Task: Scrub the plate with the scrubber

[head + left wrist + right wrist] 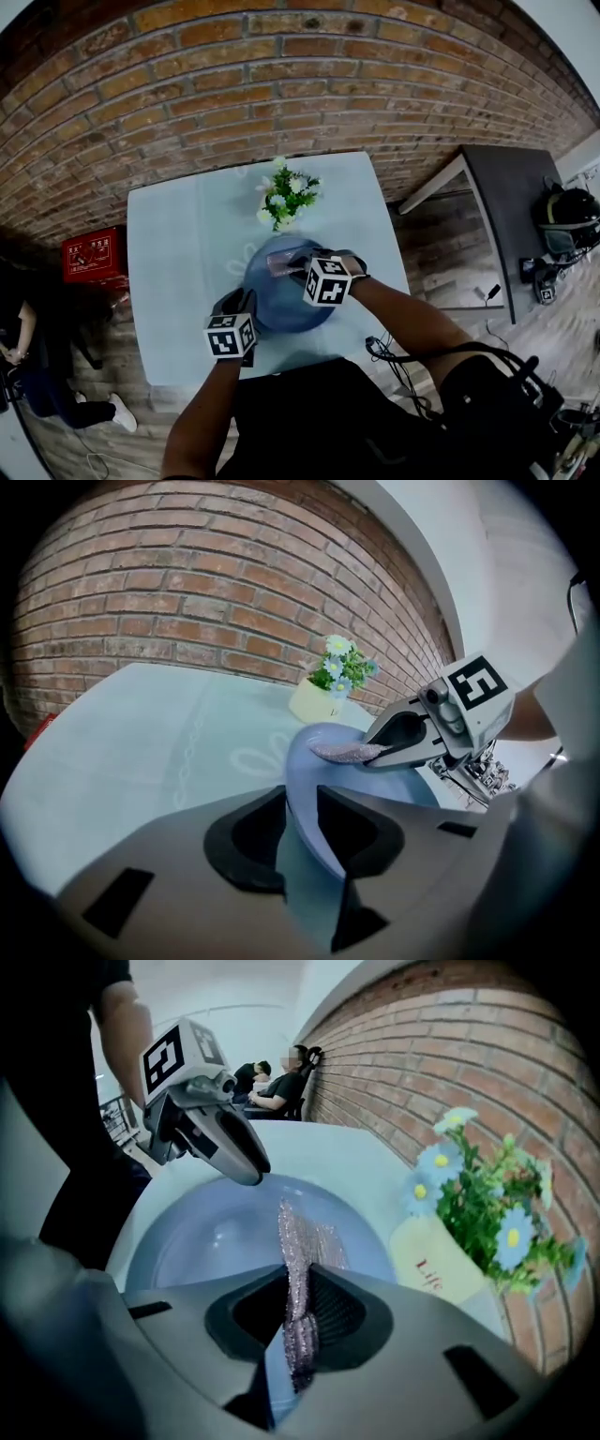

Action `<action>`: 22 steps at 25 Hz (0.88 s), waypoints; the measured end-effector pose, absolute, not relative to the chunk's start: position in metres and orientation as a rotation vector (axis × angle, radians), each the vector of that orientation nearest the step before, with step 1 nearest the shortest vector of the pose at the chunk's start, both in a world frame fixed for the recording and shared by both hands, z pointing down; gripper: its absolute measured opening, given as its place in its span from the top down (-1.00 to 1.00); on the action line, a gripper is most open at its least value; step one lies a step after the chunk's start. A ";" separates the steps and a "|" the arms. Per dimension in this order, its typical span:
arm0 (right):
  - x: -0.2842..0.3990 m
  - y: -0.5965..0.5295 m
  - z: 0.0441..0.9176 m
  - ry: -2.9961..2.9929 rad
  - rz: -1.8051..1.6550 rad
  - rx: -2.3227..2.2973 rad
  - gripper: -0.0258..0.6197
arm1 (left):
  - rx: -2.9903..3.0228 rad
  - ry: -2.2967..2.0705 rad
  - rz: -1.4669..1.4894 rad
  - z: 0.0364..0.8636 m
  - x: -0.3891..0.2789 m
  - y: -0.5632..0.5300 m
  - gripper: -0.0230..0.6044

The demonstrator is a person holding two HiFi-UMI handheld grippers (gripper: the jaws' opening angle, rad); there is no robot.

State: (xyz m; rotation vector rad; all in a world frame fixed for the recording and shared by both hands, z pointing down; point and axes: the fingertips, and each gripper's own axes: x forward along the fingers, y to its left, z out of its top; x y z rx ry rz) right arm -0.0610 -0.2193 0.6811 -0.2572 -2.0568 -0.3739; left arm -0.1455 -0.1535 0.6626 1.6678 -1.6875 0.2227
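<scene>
Blue and glossy, the plate (281,302) sits on the pale table (173,272) right in front of you, just on your side of the small pot of flowers (286,199). Your left gripper (300,803) is clamped on its near rim, which fills the gap between the two jaws. Your right gripper (298,1288) pinches the sparkly pinkish scrubber (302,1241), and the free end of the strip sticks out over the plate's middle. From the left gripper view the scrubber seems to hover close above the dish. You cannot tell from any view whether it touches the surface.

As for progress, you have both holds sorted: plate steadied, scrubber in hand and over the plate. The plate's face shows no foam, streaks or dirt, so nothing tells how much rubbing it has had. By my reading the scrubbing strokes across the surface are what remains. A brick wall (309,84) runs behind the table.
</scene>
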 end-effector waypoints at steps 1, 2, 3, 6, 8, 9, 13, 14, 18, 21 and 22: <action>-0.057 -0.218 0.686 -2.044 -0.342 -0.258 0.71 | 1.656 -1.694 0.227 0.665 -0.145 -0.153 0.60; -0.054 -0.217 0.690 -2.034 -0.321 -0.254 0.71 | 1.644 -1.699 0.234 0.668 -0.145 -0.153 0.60; -0.052 -0.217 0.693 -2.026 -0.306 -0.245 0.71 | 1.633 -1.699 0.243 0.671 -0.146 -0.152 0.60; -0.047 -0.220 0.698 -2.020 -0.243 -0.202 0.71 | 1.607 -1.694 0.253 0.678 -0.148 -0.147 0.59; -0.041 -0.221 0.700 -2.017 -0.167 -0.174 0.71 | 1.596 -1.701 0.252 0.680 -0.146 -0.145 0.60; -0.037 -0.221 0.700 -2.014 -0.124 -0.162 0.71 | 1.593 -1.702 0.257 0.680 -0.144 -0.144 0.61; -0.027 -0.221 0.699 -2.001 0.029 -0.097 0.71 | 1.605 -1.698 0.287 0.680 -0.142 -0.145 0.65; -0.025 -0.220 0.699 -1.994 0.051 -0.081 0.71 | 1.618 -1.694 0.309 0.679 -0.142 -0.145 0.65; -0.015 -0.212 0.699 -1.960 0.116 -0.034 0.71 | 1.652 -1.662 0.345 0.679 -0.140 -0.143 0.61; -0.008 -0.203 0.699 -1.947 0.181 0.003 0.71 | 1.684 -1.641 0.340 0.676 -0.139 -0.142 0.59; -0.007 -0.201 0.698 -1.942 0.197 0.016 0.71 | 1.691 -1.635 0.336 0.675 -0.139 -0.142 0.58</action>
